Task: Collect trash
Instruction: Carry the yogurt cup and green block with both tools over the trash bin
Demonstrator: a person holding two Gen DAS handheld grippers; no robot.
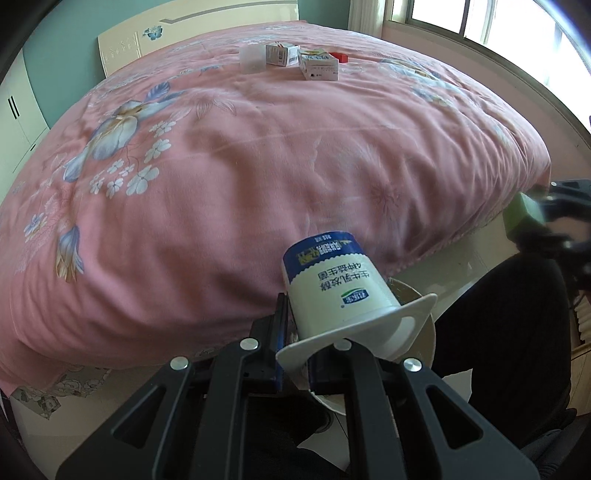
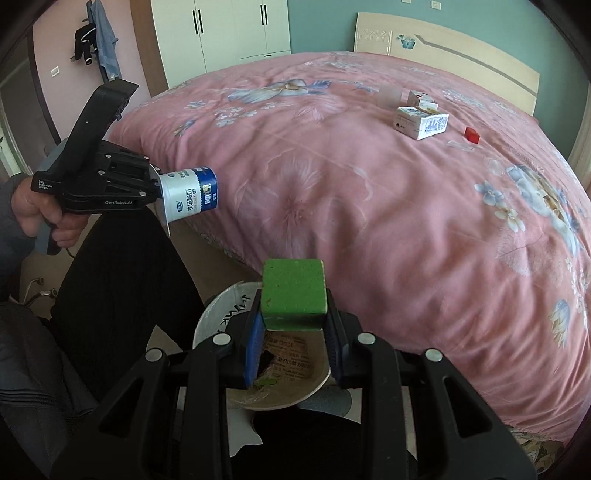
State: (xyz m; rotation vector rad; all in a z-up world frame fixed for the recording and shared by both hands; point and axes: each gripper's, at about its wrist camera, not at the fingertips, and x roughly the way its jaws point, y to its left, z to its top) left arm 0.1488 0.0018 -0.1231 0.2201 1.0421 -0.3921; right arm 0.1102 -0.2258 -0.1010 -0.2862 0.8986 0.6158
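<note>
The left tongs (image 1: pixel 295 343) are clamped tight on the flat white rim of an empty yogurt cup (image 1: pixel 332 280), white with a blue band; the cup is held with its base pointing away toward the bed. In the right wrist view the same cup (image 2: pixel 192 195) sticks out sideways from those tongs, gripped in a hand (image 2: pixel 37 214) at the left edge above a dark trouser leg (image 2: pixel 122 280).

The right tongs (image 2: pixel 293 325) are closed on a green block (image 2: pixel 293 291), their blue-padded fingers (image 2: pixel 254 350) pressing its two sides. Directly beneath the block sits a round white waste bin (image 2: pixel 221 310) on the floor at the near edge of the bed, with crumpled printed packaging (image 2: pixel 291 360) already lying inside it. From the left wrist view the bin's rim (image 1: pixel 430 336) shows just behind the cup.

On the pink floral quilt (image 2: pixel 369 206), far across the bed near the headboard (image 2: pixel 461 62), lie two white cartons (image 2: pixel 421 122) close together, and a small red box (image 2: pixel 472 134) just to their right. A white wardrobe (image 2: pixel 221 33) stands against the far wall.
</note>
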